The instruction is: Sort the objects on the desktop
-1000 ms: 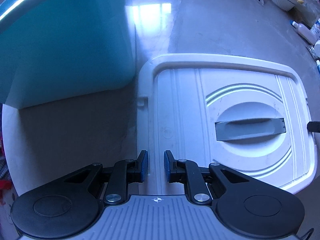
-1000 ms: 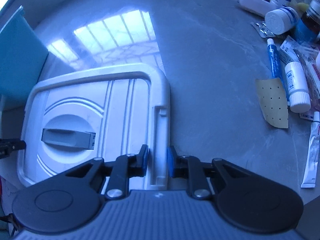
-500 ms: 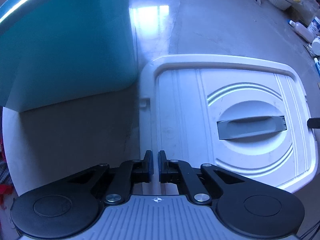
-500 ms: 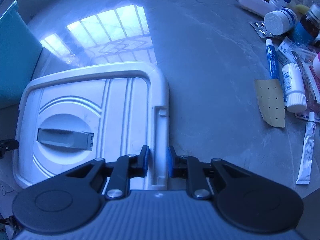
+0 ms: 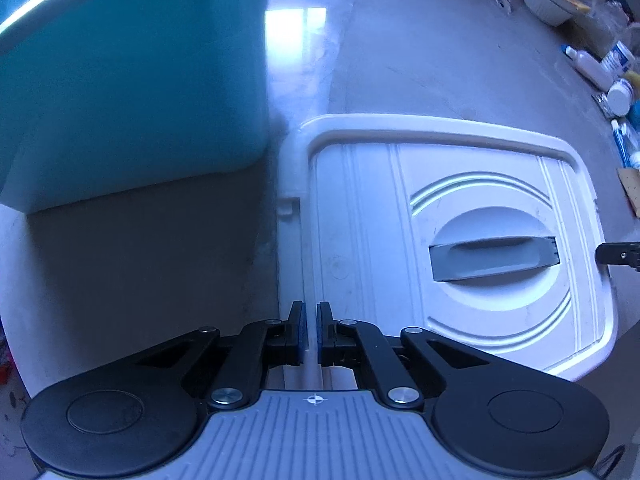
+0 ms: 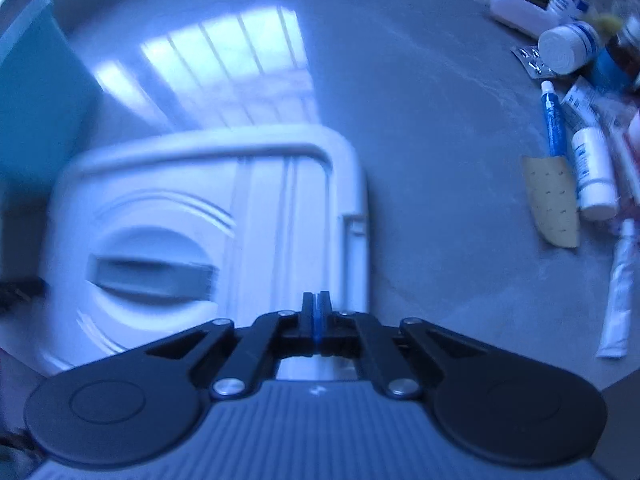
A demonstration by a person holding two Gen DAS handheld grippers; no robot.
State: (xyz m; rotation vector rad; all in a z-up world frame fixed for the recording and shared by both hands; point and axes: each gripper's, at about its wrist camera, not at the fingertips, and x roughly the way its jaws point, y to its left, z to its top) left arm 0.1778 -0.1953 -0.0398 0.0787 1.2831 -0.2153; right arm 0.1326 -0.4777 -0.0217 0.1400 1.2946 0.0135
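Nearby: teal bin [image 5: 132, 80] standing at the counter's [image 5: 420, 60] left edge, just beside the lid's left rim; white bowl [image 5: 548, 0] at the far right corner.
Right-edge clutter: white bottle [image 6: 594, 172], blue tube [image 6: 553, 124], white tube [image 6: 618, 292] and perforated tan plaster [image 6: 552, 200], all well apart from the lid.
Lid [image 5: 460, 200]: white, lying flat near the counter's front edge, grey handle [image 5: 492, 258] facing up.
In the way: nothing between lid and clutter but bare counter.
Left gripper [image 5: 311, 320]: pointing steeply down, pads drawn narrow and pinching the lid's left rim.
Right gripper [image 6: 316, 304]: pointing steeply down over the lid's right side, pads pressed fully together with nothing seen between them; view blurred.
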